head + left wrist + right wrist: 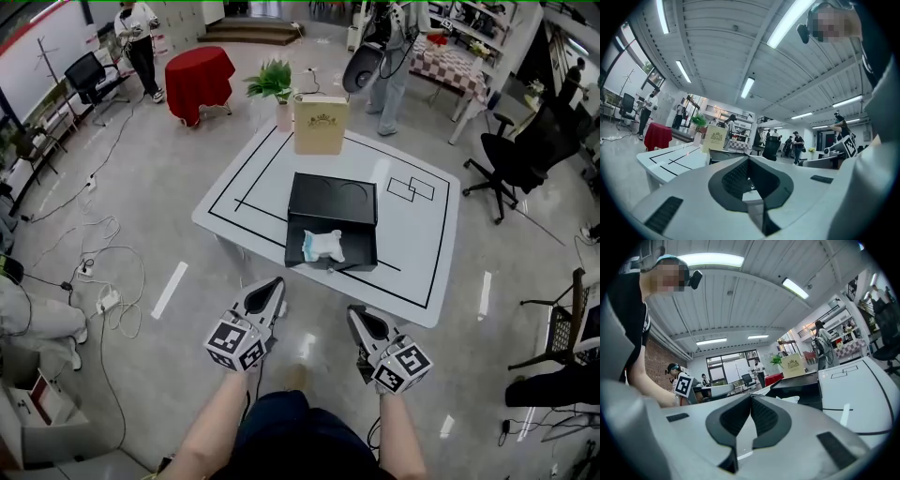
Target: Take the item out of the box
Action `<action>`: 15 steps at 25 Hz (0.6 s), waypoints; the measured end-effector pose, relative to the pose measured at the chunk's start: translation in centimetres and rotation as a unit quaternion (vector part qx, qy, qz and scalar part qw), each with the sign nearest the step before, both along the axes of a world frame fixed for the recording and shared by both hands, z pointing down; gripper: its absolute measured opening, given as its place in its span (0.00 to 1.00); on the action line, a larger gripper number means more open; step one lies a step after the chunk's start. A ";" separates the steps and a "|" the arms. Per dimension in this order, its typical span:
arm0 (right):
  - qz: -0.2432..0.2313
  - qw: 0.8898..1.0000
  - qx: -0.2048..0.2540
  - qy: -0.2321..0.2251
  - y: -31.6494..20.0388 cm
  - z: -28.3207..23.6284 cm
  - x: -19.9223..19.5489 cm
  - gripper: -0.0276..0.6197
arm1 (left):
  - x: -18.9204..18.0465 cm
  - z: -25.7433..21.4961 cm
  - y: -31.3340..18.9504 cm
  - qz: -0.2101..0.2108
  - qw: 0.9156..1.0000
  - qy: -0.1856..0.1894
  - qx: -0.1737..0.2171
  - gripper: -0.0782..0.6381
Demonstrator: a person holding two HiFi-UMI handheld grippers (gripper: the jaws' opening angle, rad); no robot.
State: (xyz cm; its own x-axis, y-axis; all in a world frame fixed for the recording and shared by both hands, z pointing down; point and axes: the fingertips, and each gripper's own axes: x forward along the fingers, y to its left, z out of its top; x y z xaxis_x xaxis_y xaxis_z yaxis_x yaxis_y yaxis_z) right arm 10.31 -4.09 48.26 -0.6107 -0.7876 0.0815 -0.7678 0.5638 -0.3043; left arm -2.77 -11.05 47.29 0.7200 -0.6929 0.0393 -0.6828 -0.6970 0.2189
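A black box (pixel 332 223) lies open on the white table (pixel 422 244), its lid flat behind the tray. In the tray rests a white crumpled item (pixel 324 246). Both grippers hang below the table's near edge, apart from the box. My left gripper (pixel 270 292) is shut and empty. My right gripper (pixel 360 323) is shut and empty too. In the right gripper view the box (pixel 797 383) and the white item (pixel 790 400) show beyond the closed jaws. The left gripper view looks across the table (pixel 670 159) at a low angle.
A cream gift box (pixel 320 125) stands upright at the table's far edge beside a potted plant (pixel 273 82). A red-draped stool (pixel 199 80), office chairs (pixel 516 155) and people stand around. Cables (pixel 103 272) trail over the floor at left.
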 end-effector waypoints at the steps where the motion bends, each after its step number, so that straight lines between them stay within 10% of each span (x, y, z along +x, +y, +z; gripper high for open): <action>1: 0.000 1.000 -0.001 0.002 -0.5 0.0 -0.1 0.05 | 0.1 0.2 -0.6 0.003 1.000 -0.011 0.003 0.11; 15: 0.008 1.000 -0.022 0.012 -6.2 0.5 -2.2 0.05 | -1.8 1.3 -6.4 0.013 1.000 -0.012 0.002 0.11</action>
